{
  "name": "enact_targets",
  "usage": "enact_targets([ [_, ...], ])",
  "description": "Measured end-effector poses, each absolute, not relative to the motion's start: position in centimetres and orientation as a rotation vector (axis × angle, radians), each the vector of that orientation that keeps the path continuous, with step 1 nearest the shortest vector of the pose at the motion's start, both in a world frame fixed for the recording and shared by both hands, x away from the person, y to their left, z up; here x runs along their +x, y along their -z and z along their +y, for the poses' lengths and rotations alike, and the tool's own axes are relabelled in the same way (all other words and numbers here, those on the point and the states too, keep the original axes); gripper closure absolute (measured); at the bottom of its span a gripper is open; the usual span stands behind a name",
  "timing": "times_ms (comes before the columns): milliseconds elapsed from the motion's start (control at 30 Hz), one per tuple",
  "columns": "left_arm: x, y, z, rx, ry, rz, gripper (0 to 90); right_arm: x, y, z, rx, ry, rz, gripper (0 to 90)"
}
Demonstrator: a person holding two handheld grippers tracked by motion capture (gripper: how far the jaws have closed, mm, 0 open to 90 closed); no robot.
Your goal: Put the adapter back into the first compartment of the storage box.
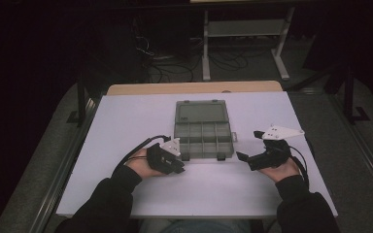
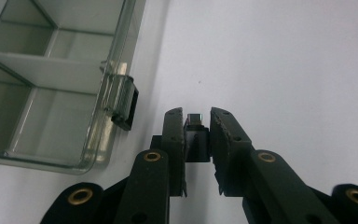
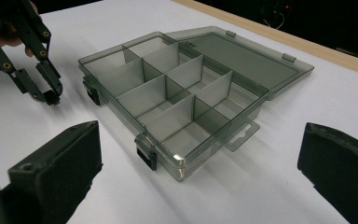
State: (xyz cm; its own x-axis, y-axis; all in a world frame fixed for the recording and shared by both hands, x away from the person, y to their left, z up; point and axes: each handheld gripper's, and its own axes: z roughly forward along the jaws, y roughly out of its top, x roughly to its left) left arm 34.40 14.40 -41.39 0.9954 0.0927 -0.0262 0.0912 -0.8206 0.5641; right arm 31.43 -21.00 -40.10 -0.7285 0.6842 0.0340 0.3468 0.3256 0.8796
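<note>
A clear grey compartment box (image 1: 203, 135) lies open at the middle of the white table (image 1: 126, 121), its lid (image 1: 201, 111) folded flat toward the far side. Dividers split the tray into two rows of compartments; those in view hold nothing. Two black latches (image 3: 147, 156) hang on the near wall, with a hang tab (image 3: 238, 135) at a near corner.

The left gripper (image 1: 177, 167) rests on the table just beside the box's near left corner, held by the left hand (image 1: 143, 167). In the left gripper view its fingers (image 2: 226, 140) stand narrow, pinched on a small dark block (image 2: 196, 119) whose nature cannot be told; the tips lie close to one latch (image 2: 123, 105) but apart from it.

The right gripper (image 1: 250, 148) hovers near the box's near right corner, held by the right hand (image 1: 284, 170), with a grey three-cornered plate (image 1: 281, 132) on top. In the right gripper view its fingers (image 3: 60, 168) are spread wide, nothing between them, and the box lies on the table ahead of them, untouched.

A wooden table edge (image 1: 194, 88) shows beyond the white surface.
</note>
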Motion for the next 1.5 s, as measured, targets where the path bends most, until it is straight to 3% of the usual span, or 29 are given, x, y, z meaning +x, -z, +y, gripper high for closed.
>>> enact_targets([
  [900,33.9,36.3,14.4,2.538,0.000,0.051,76.1,31.4,40.1,-20.9,0.915,-1.362,2.260,0.0],
  [1500,36.2,33.0,14.3,2.517,-0.044,0.067,76.2,31.3,40.0,-21.0,0.918,-1.373,2.254,0.0],
])
